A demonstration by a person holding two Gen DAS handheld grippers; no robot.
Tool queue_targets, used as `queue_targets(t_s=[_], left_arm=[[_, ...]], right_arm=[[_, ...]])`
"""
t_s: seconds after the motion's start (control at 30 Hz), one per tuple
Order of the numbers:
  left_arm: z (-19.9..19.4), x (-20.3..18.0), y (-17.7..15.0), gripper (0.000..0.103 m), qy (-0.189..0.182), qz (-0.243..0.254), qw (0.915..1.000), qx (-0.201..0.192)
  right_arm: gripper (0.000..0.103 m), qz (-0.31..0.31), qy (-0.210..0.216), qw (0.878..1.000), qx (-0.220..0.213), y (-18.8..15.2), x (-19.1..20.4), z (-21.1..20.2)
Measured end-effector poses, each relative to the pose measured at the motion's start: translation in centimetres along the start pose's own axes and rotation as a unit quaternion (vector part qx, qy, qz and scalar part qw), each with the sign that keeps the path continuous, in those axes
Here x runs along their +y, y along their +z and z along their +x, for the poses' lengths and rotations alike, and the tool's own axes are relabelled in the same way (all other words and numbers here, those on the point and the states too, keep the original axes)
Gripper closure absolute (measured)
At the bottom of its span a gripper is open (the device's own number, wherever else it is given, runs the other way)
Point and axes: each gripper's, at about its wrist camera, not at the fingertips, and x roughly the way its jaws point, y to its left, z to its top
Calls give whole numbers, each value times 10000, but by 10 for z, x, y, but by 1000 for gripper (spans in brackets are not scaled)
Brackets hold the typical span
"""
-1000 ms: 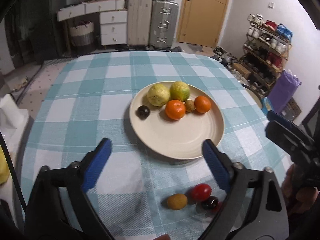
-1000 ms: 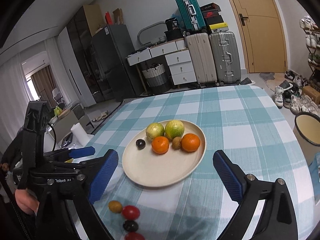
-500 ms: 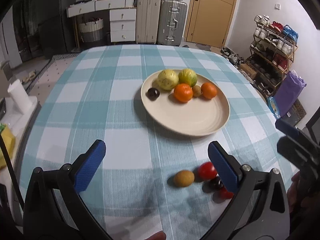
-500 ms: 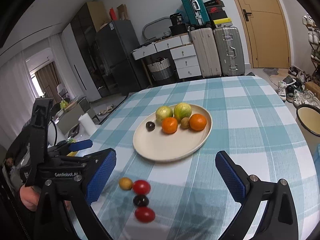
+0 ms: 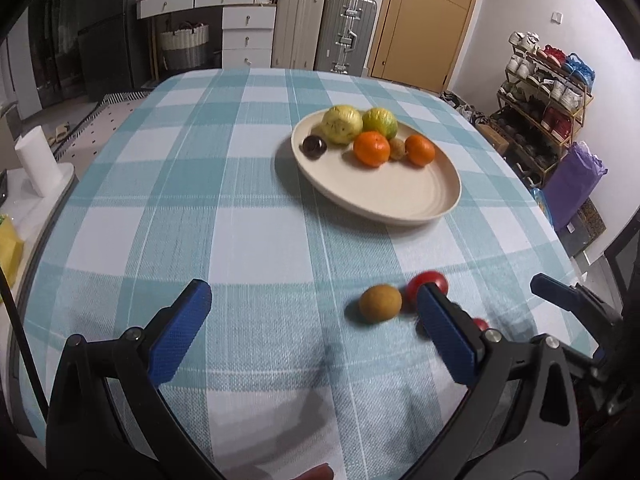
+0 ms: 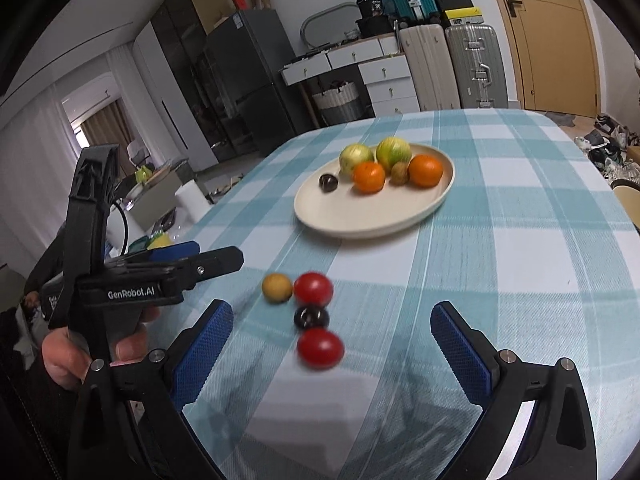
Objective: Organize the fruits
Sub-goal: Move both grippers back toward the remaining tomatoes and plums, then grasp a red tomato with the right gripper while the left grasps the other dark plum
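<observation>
A round cream plate (image 6: 372, 220) sits on the bench, which is covered by a teal-and-white checked cloth (image 6: 520, 248). At the plate's far side lie a pale yellow-green round fruit (image 6: 355, 157), a green-yellow citrus (image 6: 394, 151), two orange tangerines (image 6: 369, 177) (image 6: 425, 171) with a small brown kiwi (image 6: 399, 173) between them, and a dark plum-like fruit (image 6: 329, 182) at the plate's left edge.

Four loose fruits lie on the cloth on the near side of the plate, well apart from it: a small yellow-brown round fruit (image 6: 277, 287) just beside a red cherry tomato (image 6: 313, 289), a dark glossy fruit (image 6: 311, 317) touching that tomato's near side, and a second red tomato (image 6: 320, 349) nearest the camera.

The right gripper (image 6: 332, 344), near of the plate, hangs over this cluster with its blue-padded fingers (image 6: 202, 354) spread wide and nothing between them. The left gripper (image 5: 312, 334), also near of the plate, has its fingers (image 5: 180, 336) wide apart and empty; its right finger overlaps the tomatoes in the left wrist view. A hand (image 6: 80, 356) grips the left tool's handle.
</observation>
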Motion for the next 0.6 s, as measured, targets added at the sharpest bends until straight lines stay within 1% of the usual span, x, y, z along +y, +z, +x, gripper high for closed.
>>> queue_targets(t_s=[0.13,0.2,0.27,0.33,0.4,0.5,0.57,0.6], left_arm=[[4,1,-6,1,34,27,10000,63],[4,1,-9,1,37,28,10000,62],[5,0,-10,1,37,43,10000,73],[6,1,-11,1,23,30,10000,81],[7,1,-11,1,15,29,10000,92],[8,1,-12,1,32,35,9999,123],[9,1,-13,1,7,24,9999,151],[10,1,-13,1,-6,23,9999,158]], right_arm=[[2,-64,-199,9997,100,-10,7,6],[4,-89,-196,9997,147,-14,9,9],[10,-56,-155,9997,189,-14,9,12],[20,-63,-149,9995,275,-15,10,16],[23,-136,-197,9989,403,-17,12,22],[36,-321,-221,9977,550,-20,17,29],[40,-413,-260,9970,597,-21,20,32],[46,-439,-285,9968,611,-22,20,33]])
